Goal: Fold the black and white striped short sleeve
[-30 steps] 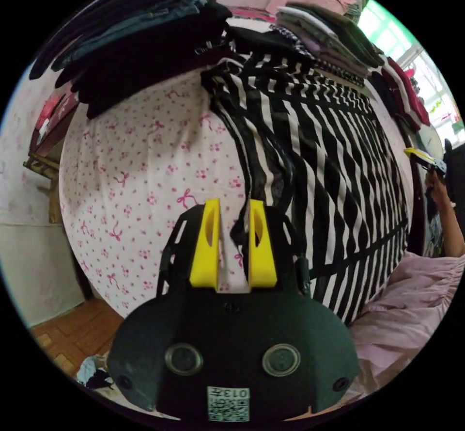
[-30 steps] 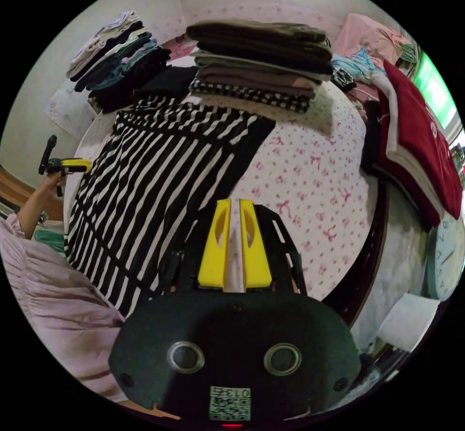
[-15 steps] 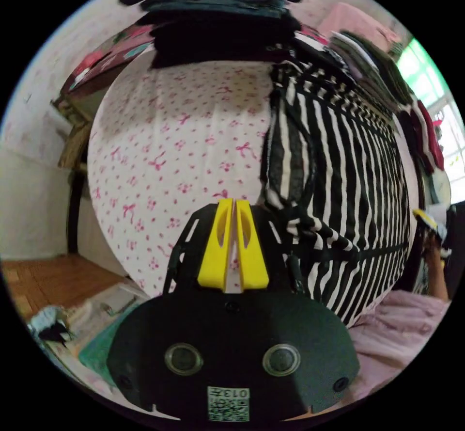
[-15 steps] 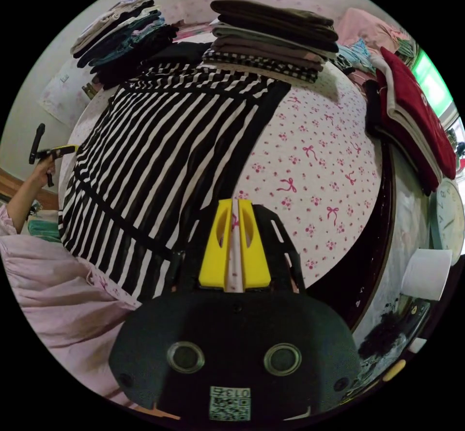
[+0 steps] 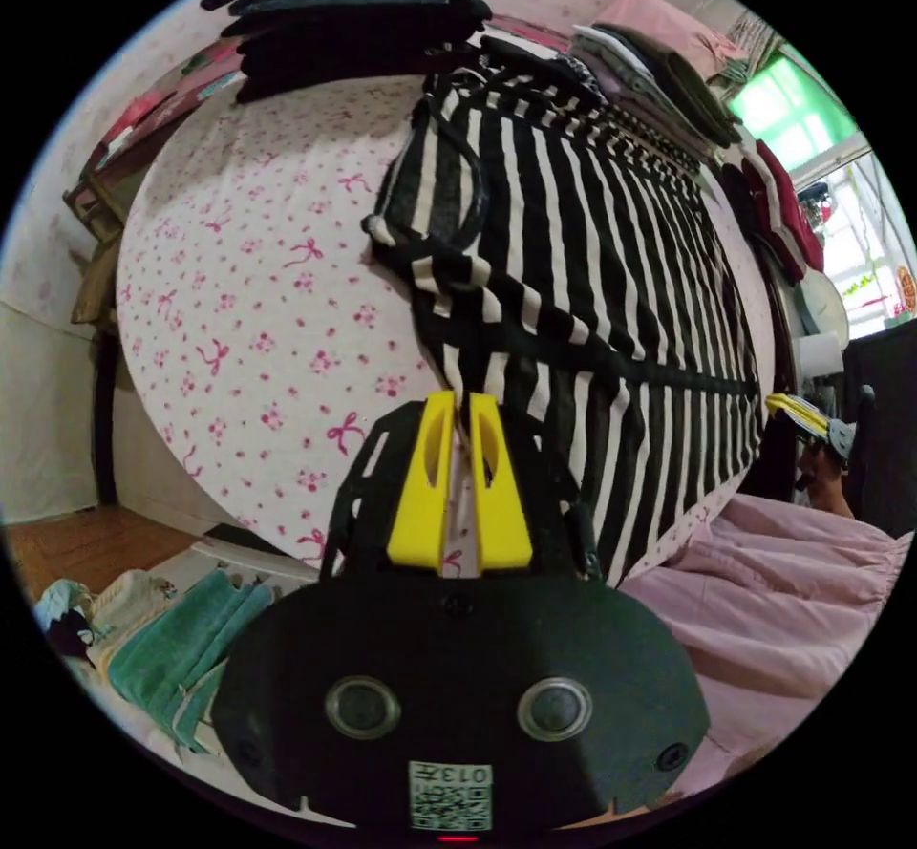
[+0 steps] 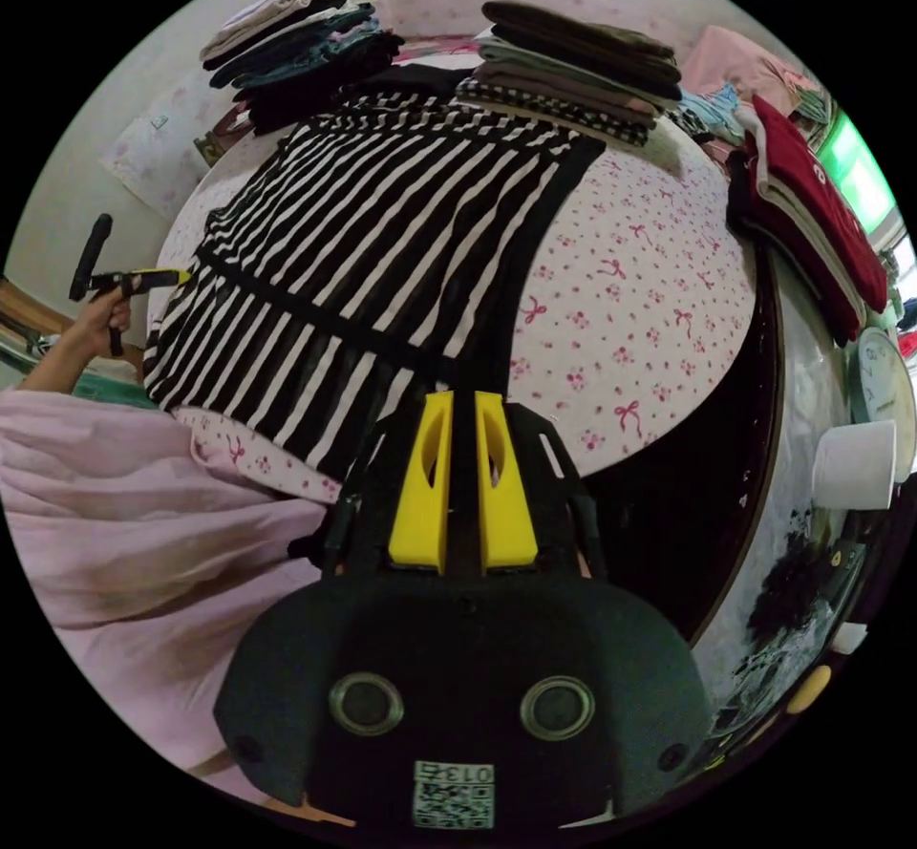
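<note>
The striped top (image 5: 592,266) lies flat on the bed (image 5: 258,295), one sleeve folded in at its left edge. Left gripper (image 5: 459,410) hovers at the near hem, jaws nearly together, empty. Right gripper (image 6: 463,408) likewise, at the near right corner.

Folded clothes stacks (image 6: 573,66), clock (image 6: 884,386)

My bed (image 6: 640,314), under a white sheet dotted with pink bows, carries the black and white striped short sleeve (image 6: 382,247) spread flat across its middle. Folded clothes stand in stacks along its far edge: a dark stack (image 5: 353,9), a muted stack (image 6: 573,66), and a red pile (image 6: 812,209).
</note>
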The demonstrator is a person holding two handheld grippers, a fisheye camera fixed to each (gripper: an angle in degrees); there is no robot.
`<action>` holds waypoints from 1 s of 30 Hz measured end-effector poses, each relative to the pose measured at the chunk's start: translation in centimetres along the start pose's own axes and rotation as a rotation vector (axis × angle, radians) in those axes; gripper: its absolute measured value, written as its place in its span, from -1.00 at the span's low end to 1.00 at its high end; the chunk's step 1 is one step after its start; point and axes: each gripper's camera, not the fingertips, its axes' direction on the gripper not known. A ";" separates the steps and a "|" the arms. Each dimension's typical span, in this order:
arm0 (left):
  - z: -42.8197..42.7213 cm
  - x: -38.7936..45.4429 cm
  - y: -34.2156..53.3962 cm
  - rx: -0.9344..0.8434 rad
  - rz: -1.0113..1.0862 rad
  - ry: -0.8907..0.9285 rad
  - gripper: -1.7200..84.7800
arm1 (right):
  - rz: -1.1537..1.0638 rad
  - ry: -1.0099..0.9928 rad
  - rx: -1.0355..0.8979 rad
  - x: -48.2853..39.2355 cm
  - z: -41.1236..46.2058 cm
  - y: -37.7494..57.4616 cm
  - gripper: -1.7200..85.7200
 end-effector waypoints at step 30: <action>-5.9 4.0 12.7 -0.008 0.048 0.088 -0.69 | 0.058 -0.088 0.022 4.3 -2.3 4.0 -0.76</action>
